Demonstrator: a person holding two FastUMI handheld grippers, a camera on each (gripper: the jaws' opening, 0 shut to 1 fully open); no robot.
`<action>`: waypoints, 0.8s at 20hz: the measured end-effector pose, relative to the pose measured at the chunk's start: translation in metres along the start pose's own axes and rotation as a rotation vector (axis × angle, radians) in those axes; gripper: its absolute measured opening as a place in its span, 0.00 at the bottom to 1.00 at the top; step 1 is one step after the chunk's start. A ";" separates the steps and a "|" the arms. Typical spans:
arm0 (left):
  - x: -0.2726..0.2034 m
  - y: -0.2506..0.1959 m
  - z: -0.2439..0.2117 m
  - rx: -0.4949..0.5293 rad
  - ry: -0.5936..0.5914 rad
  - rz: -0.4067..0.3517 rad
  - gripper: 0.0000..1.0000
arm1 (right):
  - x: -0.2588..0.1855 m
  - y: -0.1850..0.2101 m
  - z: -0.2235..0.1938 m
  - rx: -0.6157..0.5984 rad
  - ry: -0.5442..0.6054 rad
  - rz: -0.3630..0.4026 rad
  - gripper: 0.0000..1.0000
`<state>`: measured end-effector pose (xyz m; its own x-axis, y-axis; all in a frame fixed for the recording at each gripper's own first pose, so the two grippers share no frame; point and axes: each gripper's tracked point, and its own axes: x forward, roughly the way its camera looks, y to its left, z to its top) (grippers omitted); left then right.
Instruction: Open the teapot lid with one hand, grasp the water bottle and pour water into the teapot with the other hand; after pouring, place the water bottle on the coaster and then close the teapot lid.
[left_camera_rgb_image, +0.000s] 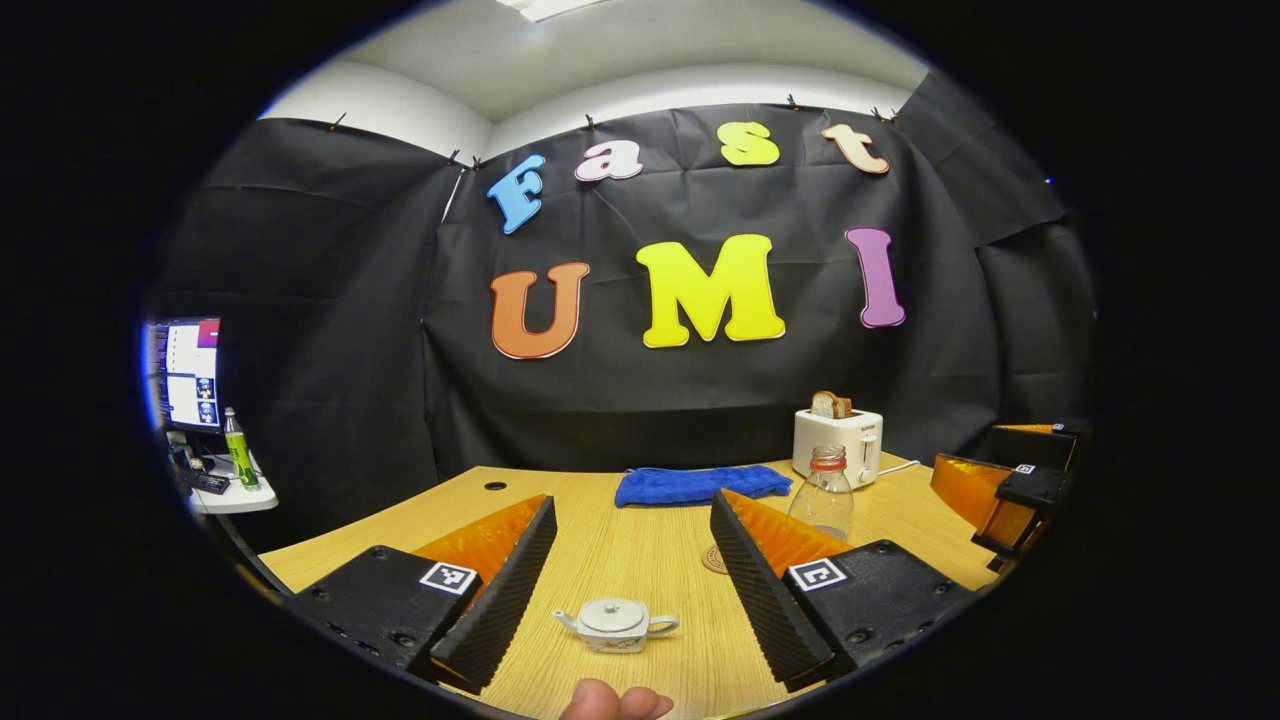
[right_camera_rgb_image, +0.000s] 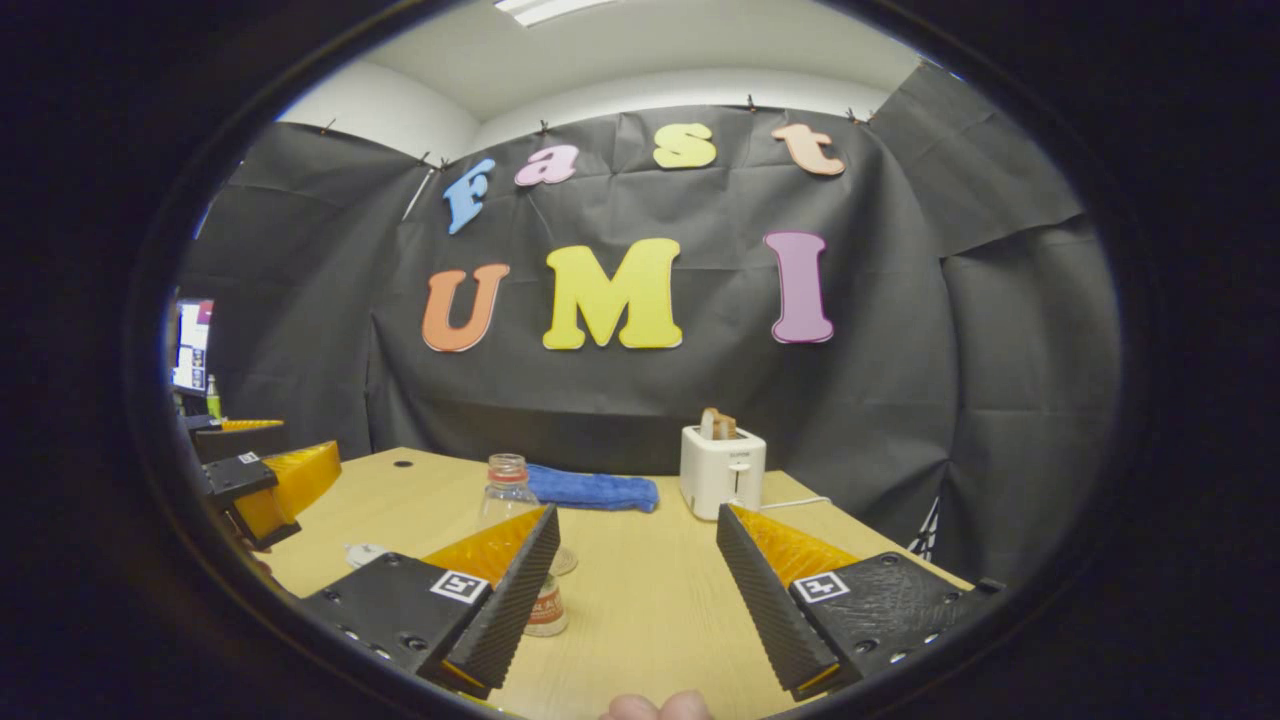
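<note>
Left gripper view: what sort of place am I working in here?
Likely a staged recording booth, not a real kitchen: black cloth wall behind a wooden table, household props such as a toaster and teapot, and a monitor at the side.

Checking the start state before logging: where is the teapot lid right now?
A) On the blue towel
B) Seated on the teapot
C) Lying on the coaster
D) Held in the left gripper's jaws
B: in the left gripper view the lid sits on the teapot, which stands on the table between the open jaws.
</note>
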<state>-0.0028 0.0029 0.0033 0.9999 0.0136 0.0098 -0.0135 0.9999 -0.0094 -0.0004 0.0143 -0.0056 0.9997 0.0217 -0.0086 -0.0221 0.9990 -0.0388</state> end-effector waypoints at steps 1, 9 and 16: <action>0.000 0.000 0.000 0.001 -0.002 0.001 0.97 | -0.001 0.001 0.001 0.003 0.000 0.003 0.95; -0.004 0.002 0.006 -0.002 -0.010 0.006 0.97 | -0.004 0.002 0.005 0.019 -0.012 0.011 0.95; -0.009 0.008 -0.007 -0.028 0.007 0.003 0.97 | -0.003 0.005 -0.006 0.017 -0.012 0.033 0.95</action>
<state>-0.0119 0.0103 -0.0042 0.9999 0.0166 0.0023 -0.0165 0.9992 -0.0371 -0.0032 0.0191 -0.0119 0.9985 0.0547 0.0020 -0.0547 0.9983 -0.0214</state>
